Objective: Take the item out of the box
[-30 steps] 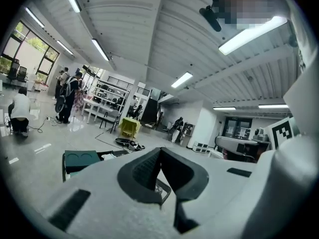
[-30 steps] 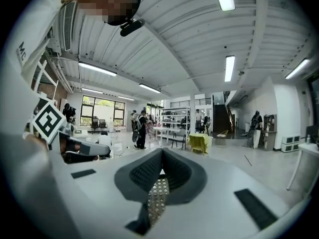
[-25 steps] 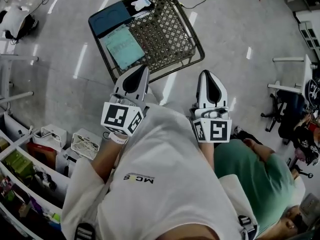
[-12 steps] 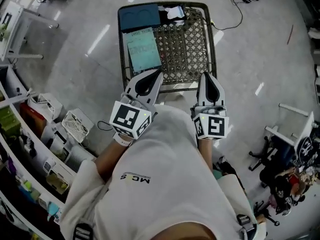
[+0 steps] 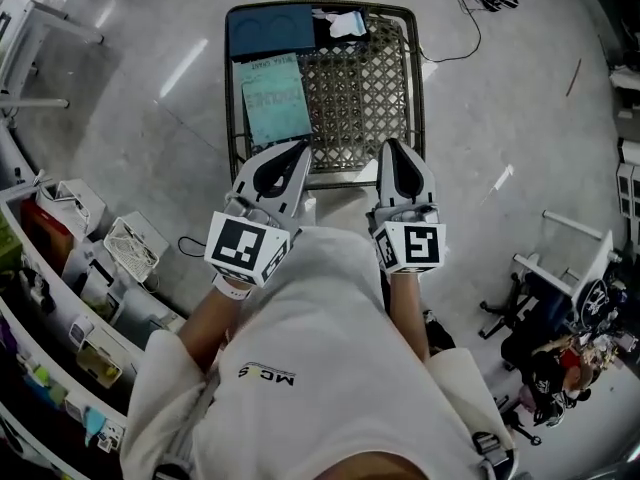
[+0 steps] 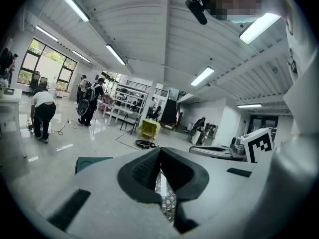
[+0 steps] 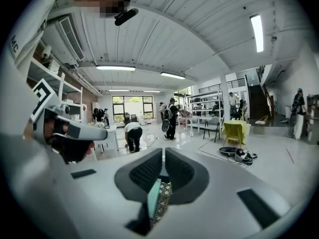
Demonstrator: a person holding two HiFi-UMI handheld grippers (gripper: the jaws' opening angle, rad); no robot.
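- Both tools hover just short of the near rim of the wire lattice basket (image 5: 417,78), which stands on the glossy floor (image 5: 150,98).
- The left gripper (image 5: 297,151) has its jaws pressed together with nothing between them; the right gripper (image 5: 392,146) is likewise closed and empty.
- The likely item, a teal sheet (image 5: 275,103), lies flat on the basket's left half, with a dark blue flat pad (image 5: 270,30) and a white object (image 5: 347,23) at the far end.
- Risks: reaching in closed would only shove the sheet. It is thin and flat, so a pad may slip under it and snag in the lattice holes. Bumping the rim could slide the basket.
- Room: bare floor lies either side of the basket. Shelving (image 5: 60,298) on the left and a chair (image 5: 560,298) on the right stand well apart. A cable (image 5: 448,58) trails from the far right corner.
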